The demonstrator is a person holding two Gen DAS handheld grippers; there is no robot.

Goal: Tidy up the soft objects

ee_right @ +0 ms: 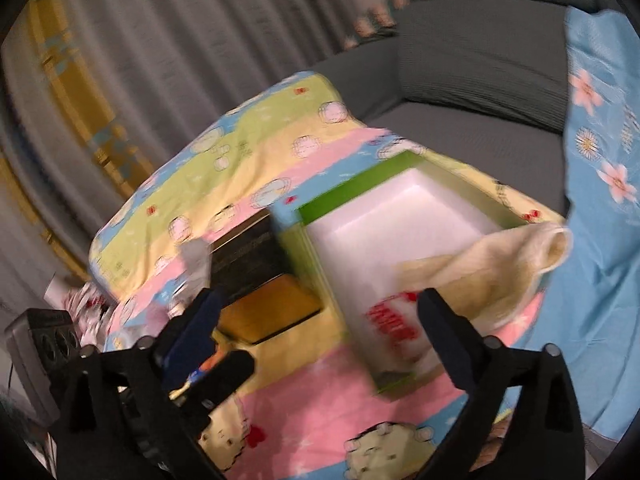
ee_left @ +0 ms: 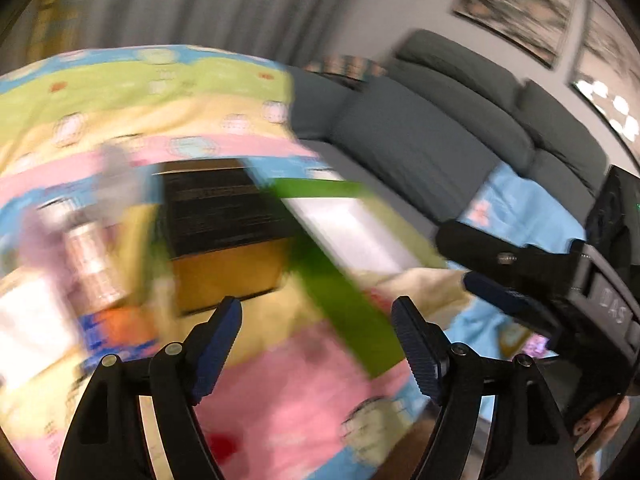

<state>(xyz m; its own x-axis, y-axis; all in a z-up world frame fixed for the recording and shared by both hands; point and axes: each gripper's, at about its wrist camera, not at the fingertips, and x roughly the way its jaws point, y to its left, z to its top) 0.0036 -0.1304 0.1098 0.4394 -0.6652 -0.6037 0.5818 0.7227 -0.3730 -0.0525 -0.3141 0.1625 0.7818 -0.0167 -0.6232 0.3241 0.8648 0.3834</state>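
A striped cartoon-print cloth (ee_right: 256, 152) is showing bands of pink, pale yellow, light green and sky blue, dotted with small round cartoon faces and red marks. On it, a green-walled box with a white inside (ee_right: 400, 224) is carrying red lettering on its near white side. A cream-yellow fuzzy towel (ee_right: 500, 276) is draping over its right edge. To the left, a black and amber-brown box (ee_right: 260, 280) is lying. Far right, a sky-blue sheet with pink and white flowers (ee_right: 600, 128) is covering a dark grey ribbed sofa (ee_right: 472, 60). Grey pleated curtains (ee_right: 180, 40) are hanging behind. The black hand-held gripper (ee_left: 316, 312) is showing dark blue ribbed pads (ee_left: 218, 344).
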